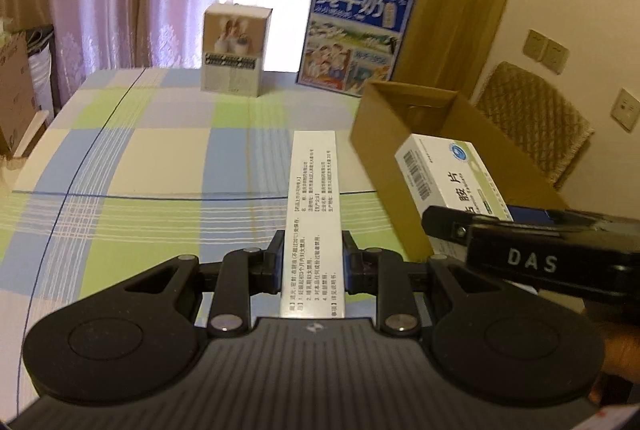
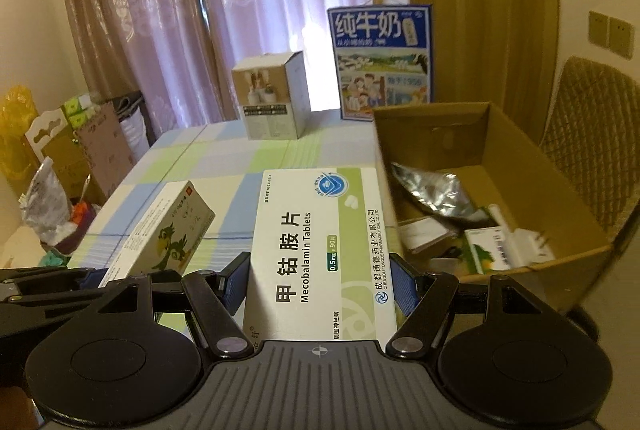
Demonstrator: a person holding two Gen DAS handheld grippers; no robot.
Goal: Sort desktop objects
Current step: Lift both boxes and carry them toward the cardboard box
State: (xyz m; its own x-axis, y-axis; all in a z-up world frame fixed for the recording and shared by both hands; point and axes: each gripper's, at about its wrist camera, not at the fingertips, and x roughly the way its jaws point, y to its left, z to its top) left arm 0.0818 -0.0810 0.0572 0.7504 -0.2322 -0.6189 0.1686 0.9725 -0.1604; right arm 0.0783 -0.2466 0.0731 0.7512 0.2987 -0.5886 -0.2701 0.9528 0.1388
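Left fingers (image 1: 313,262) clamped on narrow edge of dragon box (image 1: 314,214); right fingers (image 2: 320,282) clamped on wide Mecobalamin box (image 2: 320,250). Both held above checked tabletop (image 1: 160,158); open carton (image 2: 540,190) right, holding packets.

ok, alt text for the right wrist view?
The right tool grips a white Mecobalamin tablet box above a checked tablecloth. An open cardboard box holding packets sits to the right; the left tool's box shows at left.
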